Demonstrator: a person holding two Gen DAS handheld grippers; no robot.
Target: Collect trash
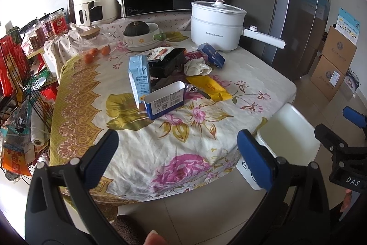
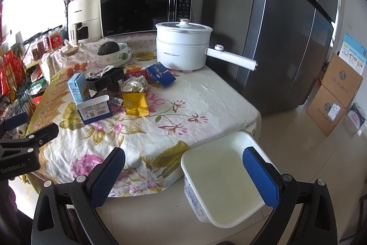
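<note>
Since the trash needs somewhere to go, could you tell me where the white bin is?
The white bin stands on the floor beside the table, at lower right in both views.

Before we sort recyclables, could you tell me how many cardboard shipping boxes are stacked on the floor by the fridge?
2: one cardboard box stands on the floor right of the fridge, the second box sits on top of it. More may be hidden behind them.
</note>
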